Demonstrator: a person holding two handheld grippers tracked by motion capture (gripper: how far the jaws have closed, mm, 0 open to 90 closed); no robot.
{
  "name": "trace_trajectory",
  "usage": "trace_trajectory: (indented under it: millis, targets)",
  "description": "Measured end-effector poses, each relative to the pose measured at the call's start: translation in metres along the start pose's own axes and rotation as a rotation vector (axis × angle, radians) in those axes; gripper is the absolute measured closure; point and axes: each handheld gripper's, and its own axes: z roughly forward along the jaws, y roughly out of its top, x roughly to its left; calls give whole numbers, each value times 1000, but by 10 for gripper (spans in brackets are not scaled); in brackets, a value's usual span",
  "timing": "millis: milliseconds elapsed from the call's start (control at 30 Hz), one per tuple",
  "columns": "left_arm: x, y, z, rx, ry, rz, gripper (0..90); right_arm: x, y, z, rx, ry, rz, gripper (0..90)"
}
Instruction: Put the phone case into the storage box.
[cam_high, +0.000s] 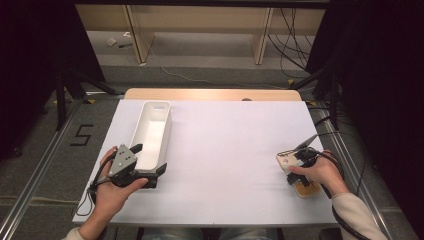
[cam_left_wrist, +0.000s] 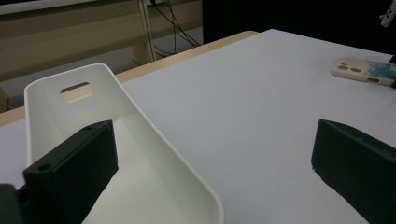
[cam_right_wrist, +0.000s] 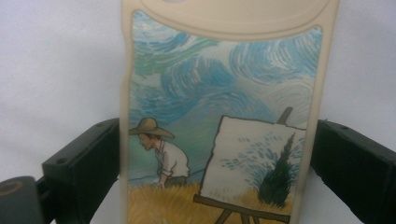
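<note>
My desk (cam_high: 225, 150) is covered in white, with a strip of wood showing along its far edge, and the wide middle between my two hands lies bare and open for moving. A long white bin (cam_high: 152, 132) stands on the left part, running away from me, its near end at my left claw (cam_high: 145, 162) and a handle slot cut in its far wall. On the floor to the left of the desk a dark mark reads "5" (cam_high: 81, 135). My left claw (cam_left_wrist: 210, 186) stands wide apart, one jaw inside the bin (cam_left_wrist: 140, 154) and the other out over the bare desk, so it straddles the bin's right wall without pressing on it. Near the right edge lies a cream phone case (cam_high: 295, 172) under my right hand (cam_high: 320, 172). My right claw (cam_right_wrist: 212, 163) sits around the case (cam_right_wrist: 219, 116), a jaw at each long side, right up against it; I cannot tell whether they press. The case carries a painted scene: a man in a straw hat, an easel, swirling blue sky
</note>
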Motion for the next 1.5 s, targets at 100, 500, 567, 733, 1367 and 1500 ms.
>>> trace_trajectory:
  millis: [100,500,567,733,1367,1500]
  targets:
    - [0,0,0,0,0,0,1,0,0,0,1,-2,4,71]
    - [0,0,0,-2,1,-1,1,3,1,-1,10,-14,13,96]
    - [0,0,0,-2,2,0,1,3,1,-1,11,-14,13,99]
    - [0,0,0,-1,2,2,1,3,1,-2,10,-13,15,104]
    - [0,0,0,-1,2,-1,1,3,0,-11,-24,2,20,110]
    - [0,0,0,-1,2,-2,1,4,0,-16,-45,5,24,110]
